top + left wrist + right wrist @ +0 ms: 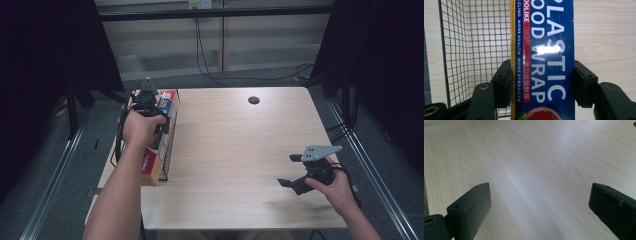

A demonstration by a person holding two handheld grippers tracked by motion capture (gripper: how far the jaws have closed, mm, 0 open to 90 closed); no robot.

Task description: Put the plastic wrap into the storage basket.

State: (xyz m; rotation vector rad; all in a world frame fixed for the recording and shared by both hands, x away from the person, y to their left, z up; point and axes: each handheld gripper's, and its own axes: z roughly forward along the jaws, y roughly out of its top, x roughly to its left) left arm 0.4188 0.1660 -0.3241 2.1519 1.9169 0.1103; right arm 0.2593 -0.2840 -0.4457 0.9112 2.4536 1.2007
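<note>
My left gripper is clamped on a box of plastic food wrap, one jaw against each long side face, blue printed face toward the camera. From the high view the left gripper sits over the far half of the box, at the table's left edge. The box's long axis runs near to far, along that edge. It lies on or in a black wire mesh basket; through the left gripper view I see the mesh directly beside and under the box, so part of the basket is open beside it. I cannot tell whether the box rests on the mesh floor or is lifted off it.

My right gripper is well apart, near the table's right front corner, jaws spread wide with nothing between them; its own view shows bare wood between the jaws. The left hand is the near one by far; any move of the box, I judge, belongs to it, and the long axis stays parallel to the basket's long side.

Surface: pale wood-grain table, smooth, with a small dark round spot near the far edge. Room: grey floor, dark curtains both sides, cables hanging at the back wall.
</note>
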